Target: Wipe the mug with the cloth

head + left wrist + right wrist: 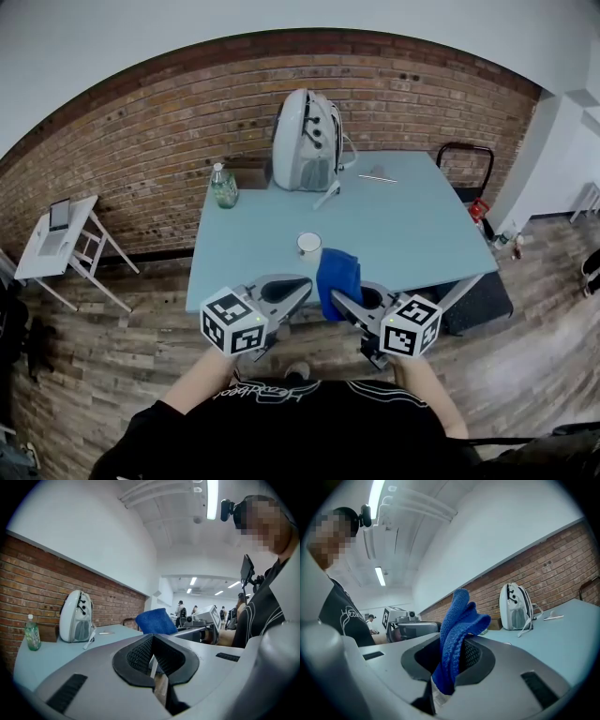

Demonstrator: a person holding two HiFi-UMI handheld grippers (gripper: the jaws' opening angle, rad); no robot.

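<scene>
A white mug [308, 245] stands upright on the pale blue table [403, 225], near its front edge. My right gripper [339, 298] is shut on a folded blue cloth [337, 275], which sticks up just right of the mug and in front of it. In the right gripper view the cloth [457, 629] rises from between the shut jaws of the right gripper [451, 667]. My left gripper [298, 287] hangs at the table's front edge, left of the cloth, shut and empty. The left gripper [153, 649] shows closed pads, with the cloth [155, 621] beyond. Neither gripper view shows the mug.
At the table's back stand a white backpack [306, 141], a green-tinted bottle [223, 186] and a brown box [251, 172]. A thin pen-like item [376, 177] lies at the back right. A black chair [466, 169] stands to the right, a small white side table [54, 239] to the left.
</scene>
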